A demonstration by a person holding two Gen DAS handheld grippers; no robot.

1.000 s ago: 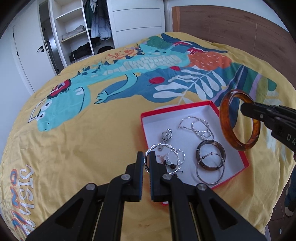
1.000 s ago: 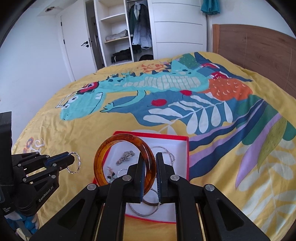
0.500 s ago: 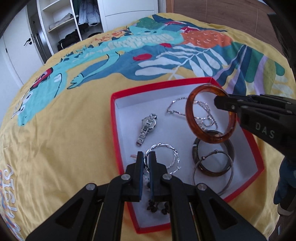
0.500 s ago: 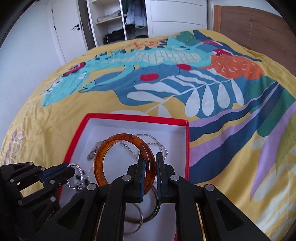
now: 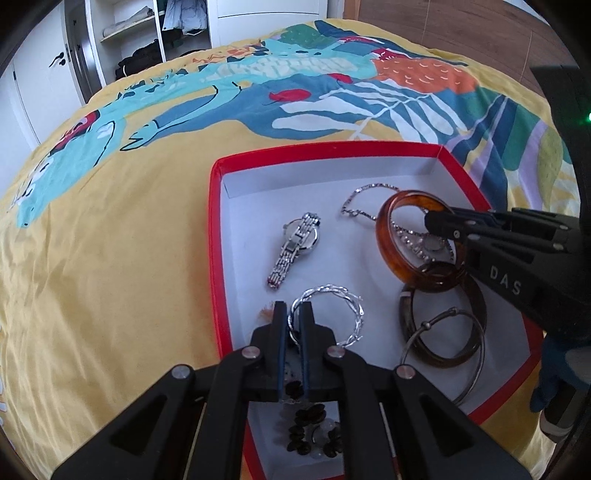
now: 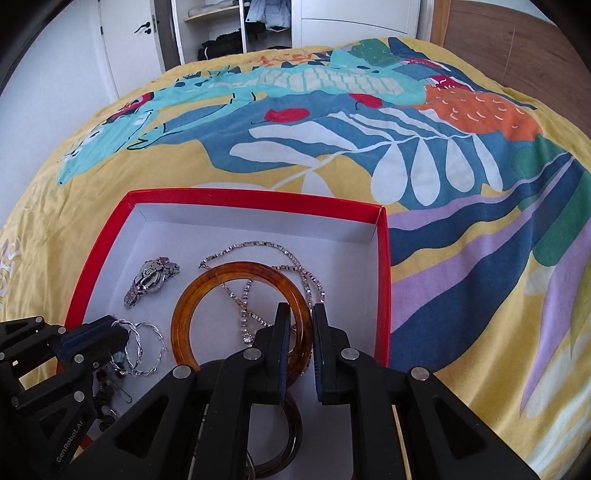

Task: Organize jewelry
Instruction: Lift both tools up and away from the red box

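A red box with a white floor [image 5: 216, 229] [image 6: 384, 266] lies on the bed. My left gripper [image 5: 292, 314] is shut on a twisted silver hoop [image 5: 351, 317], low over the box's near-left part; the gripper also shows in the right wrist view [image 6: 110, 334]. My right gripper [image 6: 300, 314] has its jaws slightly parted around an amber bangle [image 6: 192, 306], which rests on a silver chain [image 6: 258, 245]. In the left wrist view the bangle [image 5: 388, 243] tilts on a dark bangle [image 5: 476, 325]. A silver watch [image 5: 295, 243] lies in the box.
A thin silver hoop [image 5: 476, 365] and dark flower earrings [image 5: 310, 432] also lie in the box. The yellow patterned bedspread [image 5: 110, 258] surrounds it. A wooden headboard [image 6: 517, 48] stands at the back right, and an open wardrobe [image 6: 229, 26] at the back.
Both grippers have come down into the box. The amber bangle now lies on the chain, and my right jaws have loosened around it. The silver hoop stays held in my left gripper.
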